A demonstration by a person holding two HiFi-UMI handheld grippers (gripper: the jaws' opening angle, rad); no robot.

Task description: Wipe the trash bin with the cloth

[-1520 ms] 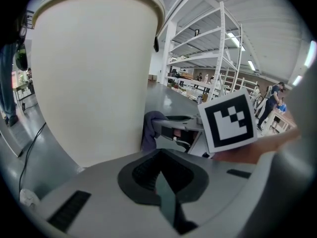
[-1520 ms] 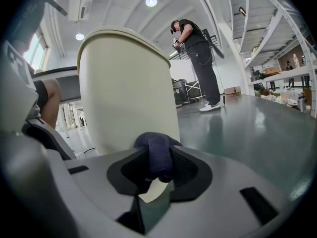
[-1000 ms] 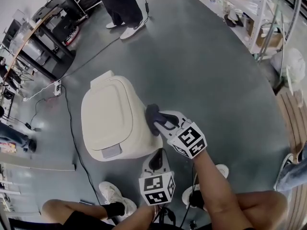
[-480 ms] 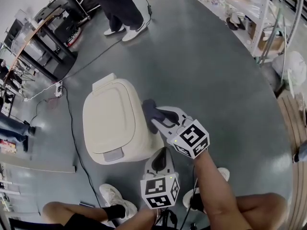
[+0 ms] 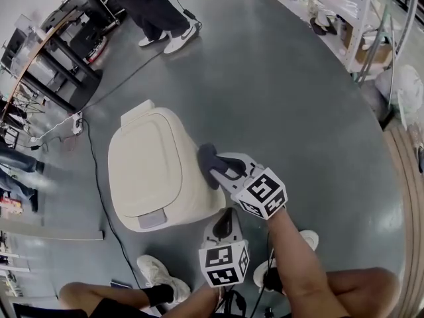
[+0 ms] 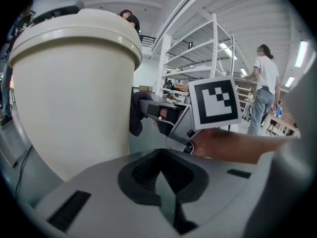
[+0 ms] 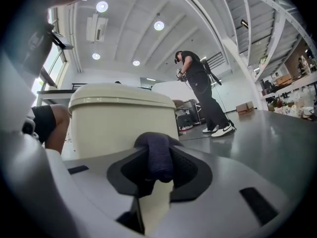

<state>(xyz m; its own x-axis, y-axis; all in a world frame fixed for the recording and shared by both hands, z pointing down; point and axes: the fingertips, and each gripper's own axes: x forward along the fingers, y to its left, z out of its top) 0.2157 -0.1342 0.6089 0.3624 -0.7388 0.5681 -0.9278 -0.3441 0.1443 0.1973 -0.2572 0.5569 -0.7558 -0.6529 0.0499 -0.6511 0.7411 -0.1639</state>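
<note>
In the head view, the right wall of the trash bin is partly covered by the cloth and the right gripper, so the patch where they meet cannot be seen. The standing person is cut off by the top edge above the legs. Items on the shelving are too small to be named. In the left gripper view, the trash bin's foot is hidden behind the left gripper, and the face of a bystander is blurred. In the right gripper view, the cloth's lower end is lost between the clamped jaws, and the trash bin's base is masked by the gripper body
</note>
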